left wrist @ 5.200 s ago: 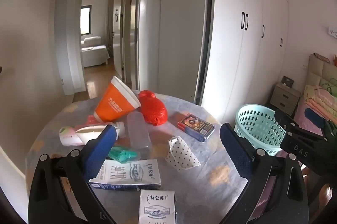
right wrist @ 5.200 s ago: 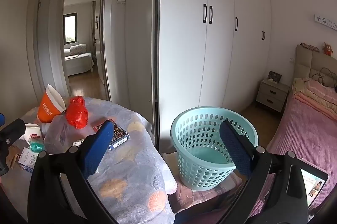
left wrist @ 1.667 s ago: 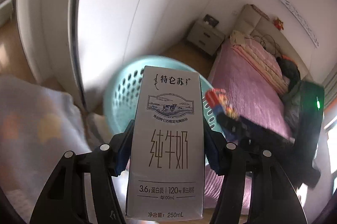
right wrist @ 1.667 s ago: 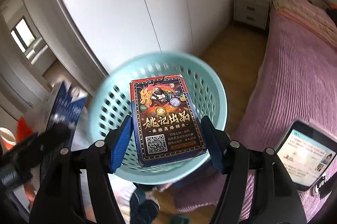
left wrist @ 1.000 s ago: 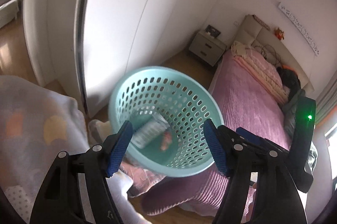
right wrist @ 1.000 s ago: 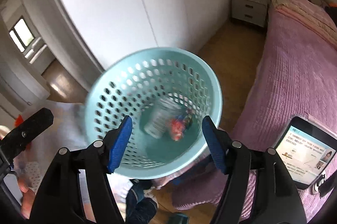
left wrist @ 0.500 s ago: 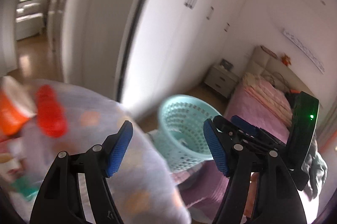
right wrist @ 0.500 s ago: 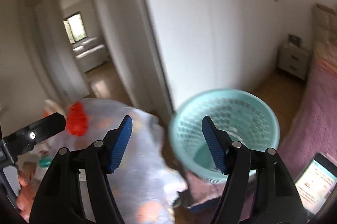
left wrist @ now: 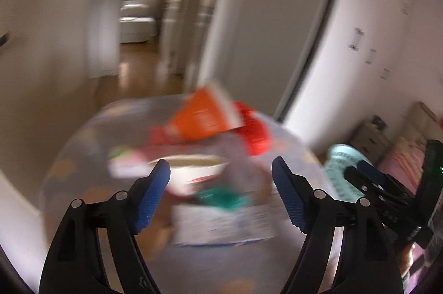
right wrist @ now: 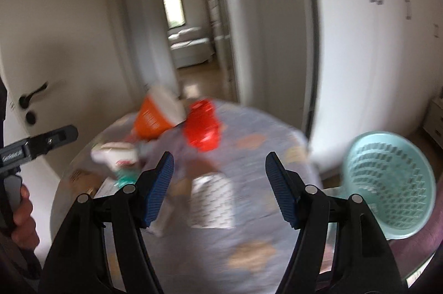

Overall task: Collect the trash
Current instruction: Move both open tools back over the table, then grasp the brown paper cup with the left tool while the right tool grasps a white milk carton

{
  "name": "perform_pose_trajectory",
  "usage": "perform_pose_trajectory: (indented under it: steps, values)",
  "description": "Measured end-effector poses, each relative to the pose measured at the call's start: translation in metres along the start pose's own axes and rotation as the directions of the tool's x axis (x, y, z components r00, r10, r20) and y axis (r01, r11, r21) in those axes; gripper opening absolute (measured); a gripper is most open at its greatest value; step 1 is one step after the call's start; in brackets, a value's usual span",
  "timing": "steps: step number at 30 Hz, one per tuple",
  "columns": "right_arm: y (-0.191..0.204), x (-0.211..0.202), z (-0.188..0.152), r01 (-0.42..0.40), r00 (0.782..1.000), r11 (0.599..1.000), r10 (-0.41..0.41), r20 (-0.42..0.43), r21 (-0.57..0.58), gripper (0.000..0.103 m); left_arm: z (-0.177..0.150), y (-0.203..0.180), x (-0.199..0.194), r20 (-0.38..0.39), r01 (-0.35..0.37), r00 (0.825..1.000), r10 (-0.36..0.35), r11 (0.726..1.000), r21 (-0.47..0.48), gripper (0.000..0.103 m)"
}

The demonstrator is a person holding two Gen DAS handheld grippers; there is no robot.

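Hovering over the cluttered table (right wrist: pixel 265 244), left gripper (left wrist: pixel 220 193) and right gripper (right wrist: pixel 218 187) both gape, holding nothing. Orange cup (right wrist: pixel 153 115) and red bag (right wrist: pixel 203 125) lie far (blurred); teal basket (right wrist: pixel 387 183) right.

Perforated pale-green plastic basket (right wrist: pixel 387 183); patterned cloth covering the table (right wrist: pixel 263 238); glossy red plastic bag (right wrist: pixel 203 128); printed paper carton (left wrist: pixel 221 224); ridged blue gripper pads (left wrist: pixel 151 194).

Motion blur smears clutter on tabletop (left wrist: pixel 83 155): orange cup (left wrist: pixel 199 119), red bag (right wrist: pixel 203 128), flat carton (left wrist: pixel 221 224) print unreadable. Teal basket (right wrist: pixel 387 183) contents indiscernible, lower rim cut by right tongs' (right wrist: pixel 218 183) arm.
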State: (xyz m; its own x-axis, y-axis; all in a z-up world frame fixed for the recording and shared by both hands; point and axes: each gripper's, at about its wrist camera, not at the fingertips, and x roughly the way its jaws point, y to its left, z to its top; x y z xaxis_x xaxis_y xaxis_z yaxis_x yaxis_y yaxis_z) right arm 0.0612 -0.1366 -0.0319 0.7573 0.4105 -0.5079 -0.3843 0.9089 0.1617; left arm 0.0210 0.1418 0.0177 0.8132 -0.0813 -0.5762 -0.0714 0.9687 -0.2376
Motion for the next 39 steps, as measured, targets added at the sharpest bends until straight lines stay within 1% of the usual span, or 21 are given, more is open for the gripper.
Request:
perform_pose_trajectory:
  steps: [3,5,6,9,12,14,17,18,19,22,24,25,27,28,31,32,33,36,38,39]
  values:
    - [0.033,0.026,-0.016,-0.068,0.995,0.997,0.066,-0.072,-0.022,0.065,-0.014,0.043,-0.002,-0.037,-0.068,0.997,0.065,0.994,-0.085,0.074]
    - [0.042,0.037,-0.024,-0.096,0.99,0.995,0.092,-0.11,-0.031,0.065,-0.019,0.063,0.0,-0.066,-0.09,0.994,0.082,0.989,-0.121,0.074]
    - [0.048,0.044,-0.026,-0.111,0.986,0.993,0.106,-0.128,-0.034,0.065,-0.024,0.074,0.003,-0.093,-0.104,0.992,0.091,0.984,-0.148,0.074]
    - [0.062,0.064,-0.032,-0.132,0.978,0.99,0.122,-0.171,-0.048,0.065,-0.034,0.091,0.007,-0.136,-0.12,0.986,0.096,0.975,-0.187,0.074]
    - [0.072,0.078,-0.037,-0.15,0.969,0.987,0.135,-0.207,-0.062,0.065,-0.045,0.097,0.01,-0.177,-0.124,0.981,0.085,0.968,-0.22,0.074]
    - [0.074,0.087,-0.04,-0.186,0.955,0.981,0.168,-0.245,-0.053,0.065,-0.048,0.1,0.017,-0.195,-0.109,0.979,0.062,0.964,-0.24,0.074]
    - [0.076,0.092,-0.047,-0.25,0.93,0.968,0.231,-0.286,-0.031,0.065,-0.049,0.096,0.027,-0.21,-0.126,0.975,0.074,0.962,-0.243,0.074]
    - [0.077,0.092,-0.049,-0.261,0.925,0.965,0.241,-0.295,-0.03,0.065,-0.048,0.097,0.029,-0.213,-0.13,0.974,0.077,0.96,-0.247,0.074]
    - [0.078,0.092,-0.052,-0.272,0.919,0.962,0.25,-0.304,-0.034,0.065,-0.05,0.098,0.031,-0.216,-0.134,0.973,0.08,0.959,-0.249,0.074]
    - [0.085,0.084,-0.06,-0.299,0.912,0.952,0.264,-0.312,-0.066,0.065,-0.049,0.101,0.037,-0.234,-0.154,0.968,0.093,0.954,-0.258,0.074]
    - [0.088,0.078,-0.063,-0.333,0.899,0.94,0.293,-0.325,-0.074,0.065,-0.05,0.103,0.04,-0.244,-0.166,0.964,0.101,0.951,-0.262,0.074]
    - [0.091,0.074,-0.067,-0.364,0.884,0.928,0.318,-0.343,-0.08,0.065,-0.051,0.103,0.042,-0.253,-0.174,0.962,0.107,0.949,-0.262,0.074]
    - [0.095,0.068,-0.07,-0.402,0.866,0.91,0.343,-0.364,-0.099,0.065,-0.055,0.104,0.046,-0.27,-0.177,0.957,0.103,0.948,-0.265,0.074]
    - [0.098,0.063,-0.074,-0.436,0.851,0.892,0.367,-0.377,-0.116,0.065,-0.057,0.104,0.048,-0.276,-0.18,0.955,0.104,0.947,-0.265,0.074]
    - [0.106,0.056,-0.078,-0.499,0.821,0.854,0.412,-0.395,-0.146,0.066,-0.059,0.103,0.051,-0.288,-0.198,0.95,0.122,0.947,-0.251,0.074]
    - [0.108,0.055,-0.079,-0.506,0.818,0.849,0.415,-0.399,-0.154,0.068,-0.059,0.104,0.054,-0.292,-0.201,0.948,0.124,0.947,-0.251,0.074]
    - [0.11,0.055,-0.08,-0.505,0.819,0.847,0.41,-0.401,-0.165,0.069,-0.061,0.105,0.054,-0.293,-0.201,0.948,0.123,0.946,-0.255,0.074]
    - [0.12,0.06,-0.079,-0.487,0.832,0.849,0.378,-0.405,-0.208,0.07,-0.064,0.109,0.055,-0.297,-0.201,0.948,0.118,0.943,-0.267,0.072]
    - [0.13,0.064,-0.08,-0.484,0.836,0.843,0.365,-0.41,-0.235,0.071,-0.065,0.111,0.051,-0.29,-0.191,0.951,0.108,0.942,-0.275,0.069]
    - [0.134,0.065,-0.081,-0.482,0.838,0.841,0.361,-0.409,-0.246,0.072,-0.064,0.114,0.051,-0.287,-0.183,0.953,0.099,0.942,-0.282,0.064]
